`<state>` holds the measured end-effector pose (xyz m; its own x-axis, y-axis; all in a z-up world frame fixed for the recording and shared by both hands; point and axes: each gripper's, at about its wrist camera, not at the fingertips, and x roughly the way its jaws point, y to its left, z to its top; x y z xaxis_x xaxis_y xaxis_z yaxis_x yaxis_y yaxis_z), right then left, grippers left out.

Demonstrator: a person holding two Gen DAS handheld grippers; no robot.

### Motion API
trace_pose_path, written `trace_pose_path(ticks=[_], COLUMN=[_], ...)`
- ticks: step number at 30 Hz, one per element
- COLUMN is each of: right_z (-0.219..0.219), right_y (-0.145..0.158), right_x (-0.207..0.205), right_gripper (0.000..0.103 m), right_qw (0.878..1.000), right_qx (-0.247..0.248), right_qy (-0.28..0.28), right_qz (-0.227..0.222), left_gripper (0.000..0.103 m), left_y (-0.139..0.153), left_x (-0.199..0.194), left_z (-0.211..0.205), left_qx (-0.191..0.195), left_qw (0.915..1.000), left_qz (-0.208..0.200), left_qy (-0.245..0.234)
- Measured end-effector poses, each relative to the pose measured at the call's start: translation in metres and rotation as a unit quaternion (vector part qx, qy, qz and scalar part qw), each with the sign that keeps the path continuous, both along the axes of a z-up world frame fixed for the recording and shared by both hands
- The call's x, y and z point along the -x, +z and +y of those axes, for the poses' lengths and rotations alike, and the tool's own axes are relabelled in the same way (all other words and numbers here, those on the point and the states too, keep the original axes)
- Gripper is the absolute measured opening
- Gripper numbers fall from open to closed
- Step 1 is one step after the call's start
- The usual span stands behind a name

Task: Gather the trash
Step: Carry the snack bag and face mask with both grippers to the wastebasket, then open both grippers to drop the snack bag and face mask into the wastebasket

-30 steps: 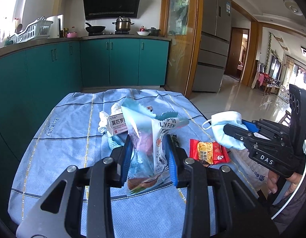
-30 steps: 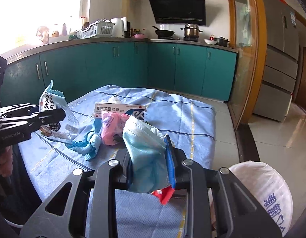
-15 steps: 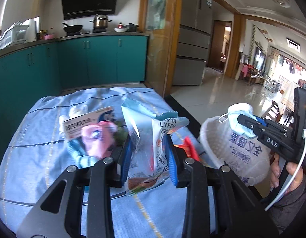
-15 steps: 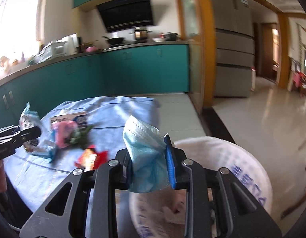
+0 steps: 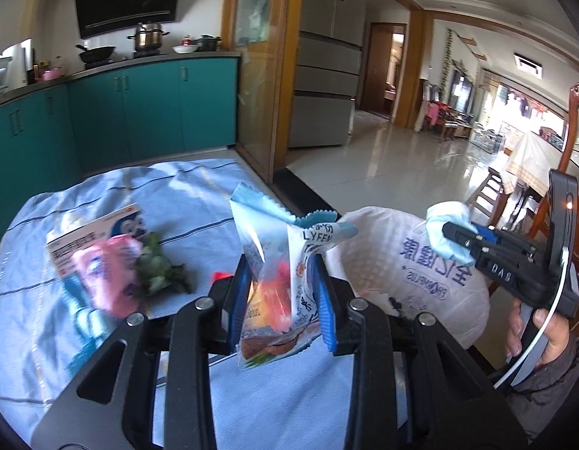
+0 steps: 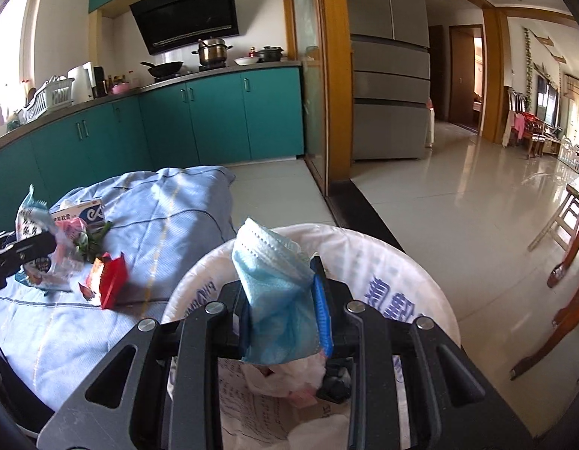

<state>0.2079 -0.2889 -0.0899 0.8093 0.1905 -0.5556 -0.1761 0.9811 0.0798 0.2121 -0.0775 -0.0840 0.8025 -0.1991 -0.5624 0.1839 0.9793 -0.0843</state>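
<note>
Your left gripper (image 5: 281, 300) pinches a crinkled blue-and-white plastic snack packet (image 5: 285, 273) between its blue pads, above the pale blue striped cloth (image 5: 199, 202) on the table; your right gripper (image 6: 285, 311) pinches a crumpled light-blue pleated face mask (image 6: 278, 292), held over the open mouth of the white plastic bin liner with blue print (image 6: 387, 281); crumpled paper lies inside the liner; on the cloth lie a red snack wrapper (image 6: 111, 279), a pink wrapper (image 5: 109, 281), a wilted green leaf sprig (image 5: 160, 275) and a white medicine carton (image 5: 98, 234), close together; your right hand (image 5: 540, 333) grips the handle at the frame's edge.
</note>
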Motion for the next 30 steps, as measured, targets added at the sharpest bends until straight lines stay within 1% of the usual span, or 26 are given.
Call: trace_pose_path(ticks=[3,5,7,9,10,11,12,14,15,16,17,19,21,24,25,27,28,30], right_z=[-0.010,-0.018,-0.025,-0.031,-0.032,-0.033,-0.034,-0.036,-0.037,-0.039,-0.041,-0.042,-0.040,-0.032,-0.029,-0.018,-0.010,0.009], right_y=[-0.001,-0.001,-0.001,-0.004,-0.005,-0.007,-0.008,-0.010,-0.010,-0.010,-0.011,-0.011,-0.010,-0.007,-0.006,-0.003,-0.001,0.001], right_x=[0.003,0.006,0.006,0.005,0.004,0.002,0.000,-0.001,-0.001,-0.002,-0.002,-0.002,-0.002,-0.001,-0.001,-0.007,-0.011,-0.017], right_gripper=[0.028,0.028,0.028,0.028,0.028,0.028,0.028,0.029,0.032,0.035,0.039,0.045,0.062,0.073,0.075,0.078,0.078,0.079], right_qw=[1.000,1.000,0.999,0.999,0.999,0.999,0.998,0.998,0.998,0.997,0.997,0.997,0.997,0.997,0.997,0.998,0.998,0.999], right_qx=[-0.006,-0.012,-0.021,-0.027,-0.027,-0.026,-0.024,-0.024,-0.023,-0.021,-0.023,-0.028,-0.025,-0.026,-0.027,-0.035,-0.041,-0.048], right_qy=[-0.012,-0.020,-0.029,-0.039,-0.042,-0.047,-0.051,-0.057,-0.065,-0.070,-0.075,-0.075,-0.080,-0.070,-0.066,-0.051,-0.037,-0.007], right_qz=[0.002,-0.002,-0.002,0.004,0.006,0.010,0.014,0.016,0.014,0.013,0.012,0.011,0.006,-0.003,-0.005,-0.006,-0.005,-0.001], left_gripper=[0.033,0.033,0.033,0.035,0.037,0.042,0.044,0.056,0.061,0.069,0.074,0.078,0.080,0.082,0.083,0.084,0.085,0.086], left_y=[0.003,0.006,0.006,0.000,-0.007,-0.013,-0.018,-0.027,-0.029,-0.030,-0.029,-0.024,-0.018,-0.007,-0.004,-0.001,0.000,0.002], left_x=[-0.017,-0.026,-0.035,-0.044,-0.050,-0.055,-0.057,-0.059,-0.058,-0.055,-0.053,-0.050,-0.046,-0.035,-0.032,-0.021,-0.017,-0.010], left_z=[-0.019,-0.034,-0.051,-0.068,-0.080,-0.089,-0.097,-0.108,-0.110,-0.108,-0.105,-0.097,-0.085,-0.055,-0.043,-0.013,0.002,0.027], left_qx=[0.001,0.008,0.017,0.022,0.025,0.021,0.016,0.004,0.003,0.004,0.006,0.008,0.011,0.016,0.015,0.008,0.005,0.001], left_qw=[0.9997,0.9990,0.9973,0.9949,0.9928,0.9910,0.9899,0.9895,0.9891,0.9890,0.9896,0.9909,0.9933,0.9975,0.9984,0.9996,0.9993,0.9980], left_qz=[0.000,0.000,-0.003,-0.002,0.003,0.012,0.020,0.025,0.026,0.024,0.018,0.007,-0.003,-0.018,-0.022,-0.027,-0.027,-0.022], left_qy=[-0.024,-0.044,-0.072,-0.099,-0.117,-0.131,-0.140,-0.143,-0.145,-0.146,-0.143,-0.134,-0.115,-0.066,-0.049,-0.001,0.025,0.060])
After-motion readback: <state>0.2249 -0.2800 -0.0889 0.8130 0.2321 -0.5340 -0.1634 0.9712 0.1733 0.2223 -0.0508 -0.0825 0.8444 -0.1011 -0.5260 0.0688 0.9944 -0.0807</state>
